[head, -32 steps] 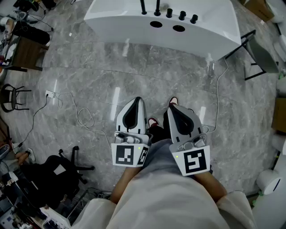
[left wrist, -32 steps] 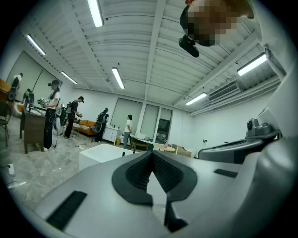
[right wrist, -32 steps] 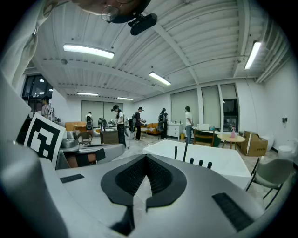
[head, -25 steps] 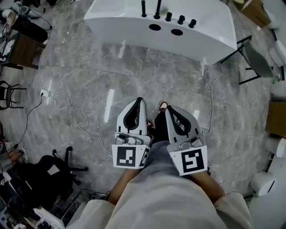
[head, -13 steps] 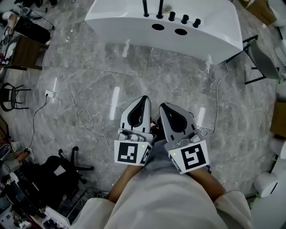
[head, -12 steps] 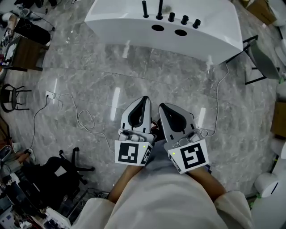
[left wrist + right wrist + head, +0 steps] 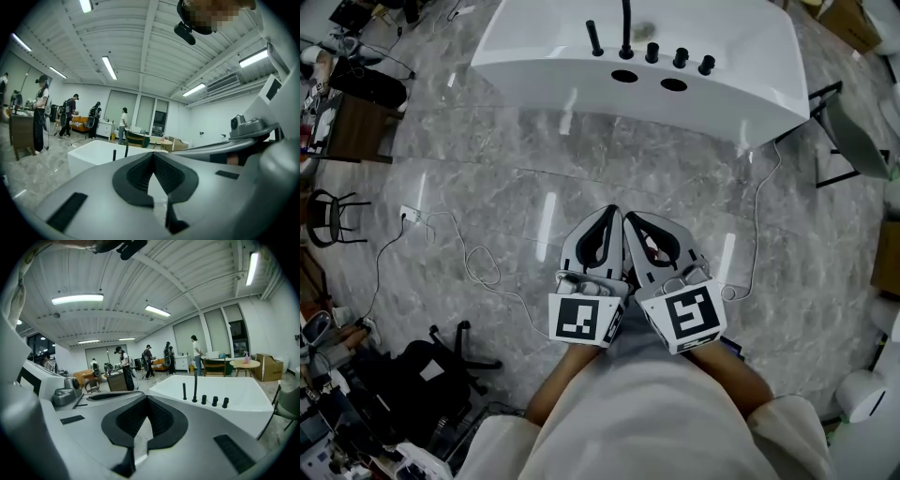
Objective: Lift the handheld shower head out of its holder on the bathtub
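- The left tongs [image 7: 607, 212] and right tongs [image 7: 631, 218], both pressed together and empty, have drawn in side by side.
- The shower head [image 7: 593, 38] stands on the bathtub [image 7: 750, 70] rim, well apart from them; the approach looks barely begun.

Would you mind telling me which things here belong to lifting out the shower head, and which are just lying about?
For the job: bathtub; black fittings on its rim; left gripper; right gripper, both shut and empty.
Lying about: floor cable; chair; black bag.
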Demonstrator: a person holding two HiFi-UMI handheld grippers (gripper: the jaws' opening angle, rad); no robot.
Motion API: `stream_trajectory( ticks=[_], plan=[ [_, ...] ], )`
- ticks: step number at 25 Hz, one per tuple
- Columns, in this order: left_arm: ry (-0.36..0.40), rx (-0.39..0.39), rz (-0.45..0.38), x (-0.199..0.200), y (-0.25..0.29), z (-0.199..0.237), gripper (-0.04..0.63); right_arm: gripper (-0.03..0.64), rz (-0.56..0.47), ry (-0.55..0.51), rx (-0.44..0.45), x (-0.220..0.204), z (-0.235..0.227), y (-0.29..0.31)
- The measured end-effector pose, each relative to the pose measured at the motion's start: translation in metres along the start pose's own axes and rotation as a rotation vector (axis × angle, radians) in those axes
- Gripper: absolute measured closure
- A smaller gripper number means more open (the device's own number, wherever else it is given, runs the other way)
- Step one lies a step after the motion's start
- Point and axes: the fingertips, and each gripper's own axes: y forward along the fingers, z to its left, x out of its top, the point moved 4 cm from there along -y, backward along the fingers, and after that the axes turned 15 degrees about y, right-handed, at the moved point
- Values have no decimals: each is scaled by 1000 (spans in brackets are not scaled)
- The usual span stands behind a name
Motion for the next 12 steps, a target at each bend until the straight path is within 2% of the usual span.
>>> stream_trajectory(
  ticks=[4, 8, 12],
  plan=[
    [-21, 22, 30, -6, 21, -6, 591, 598, 8, -9, 15, 6, -22, 8],
    [-33, 47, 51, -6, 36, -9, 592, 598, -37, -45, 10, 11, -34, 14],
    [-15, 36, 70, -3, 44, -10, 594, 598, -47, -23, 7, 14, -40, 14]
  ],
)
